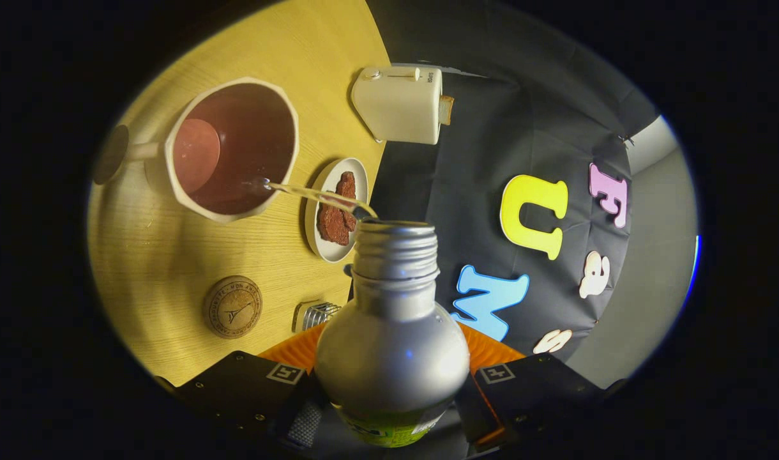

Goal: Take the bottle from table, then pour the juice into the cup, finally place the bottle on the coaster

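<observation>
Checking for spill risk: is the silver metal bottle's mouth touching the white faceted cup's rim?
Apart. In the gripper view, the silver metal bottle, clamped between the fingers, stands clear of the white faceted cup; only the thin juice stream bridges them.

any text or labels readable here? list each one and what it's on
Nothing reads clearly.
Coaster: ring of stamped lettering around a tower emblem, too small to read.
Toaster: small dark mark near its top corner, blurred.
Bottle, clamped between the gripper fingers and pouring into the cup: printed label at its base, mostly hidden, unreadable.
Gripper fingers: square coded markers, no words.
</observation>
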A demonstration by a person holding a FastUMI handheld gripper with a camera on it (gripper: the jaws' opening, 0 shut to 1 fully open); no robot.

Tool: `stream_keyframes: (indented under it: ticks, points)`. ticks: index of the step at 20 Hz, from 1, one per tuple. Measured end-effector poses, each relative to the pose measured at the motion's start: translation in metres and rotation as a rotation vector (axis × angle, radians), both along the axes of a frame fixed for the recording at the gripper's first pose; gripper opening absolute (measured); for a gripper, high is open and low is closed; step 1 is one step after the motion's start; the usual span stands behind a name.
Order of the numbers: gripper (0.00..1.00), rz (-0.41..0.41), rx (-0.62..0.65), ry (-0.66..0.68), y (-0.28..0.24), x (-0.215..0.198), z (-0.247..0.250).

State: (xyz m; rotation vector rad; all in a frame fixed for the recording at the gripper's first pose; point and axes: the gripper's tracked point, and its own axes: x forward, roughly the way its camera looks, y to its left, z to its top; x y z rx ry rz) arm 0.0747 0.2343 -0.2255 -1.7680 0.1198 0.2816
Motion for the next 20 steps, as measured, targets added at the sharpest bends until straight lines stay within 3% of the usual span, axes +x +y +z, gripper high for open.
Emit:
stream_keyframes:
  ticks: [20]
  points:
    - [0.83,0.062,-0.046,-0.042,0.003,0.007,0.021]
